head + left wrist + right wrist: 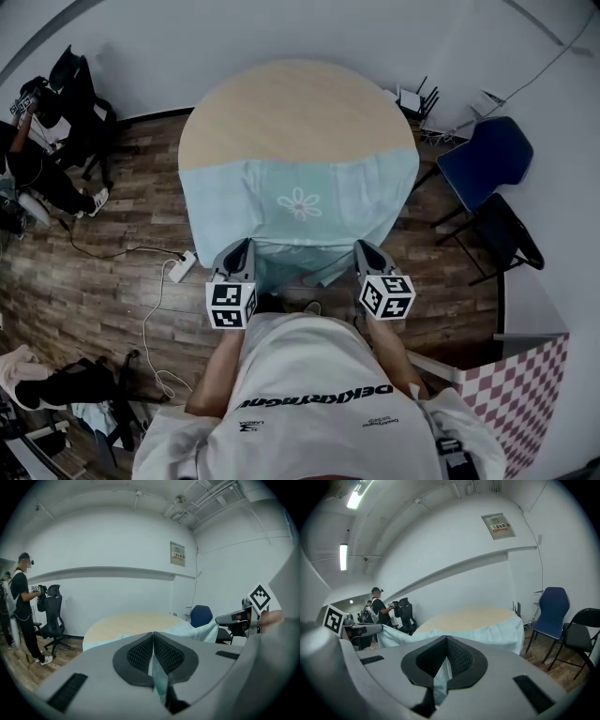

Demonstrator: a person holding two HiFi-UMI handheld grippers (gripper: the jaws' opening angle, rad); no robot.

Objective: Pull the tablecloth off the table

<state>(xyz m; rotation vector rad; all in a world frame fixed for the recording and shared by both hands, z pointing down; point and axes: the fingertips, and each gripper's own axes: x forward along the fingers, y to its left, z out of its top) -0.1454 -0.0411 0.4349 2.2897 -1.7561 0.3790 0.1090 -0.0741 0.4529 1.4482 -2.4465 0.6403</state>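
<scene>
Left gripper (242, 247) and right gripper (364, 249) are each clamped shut on the near hem of the pale blue tablecloth (300, 202), at 7 and 5 o'clock of the round table (291, 108). The cloth covers only the near half, and the wood toward 12 o'clock lies bare. The pull looks roughly half done.

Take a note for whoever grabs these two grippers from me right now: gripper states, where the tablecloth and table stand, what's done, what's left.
Left gripper: shut on the tablecloth, at its near edge.
Right gripper: shut on the same edge, further right.
The tablecloth covers only the near half of the round table; the far half is bare wood.
Done: edge gripped on both sides, cloth about halfway off.
Left: pull both grippers back evenly until the cloth clears the table.
</scene>
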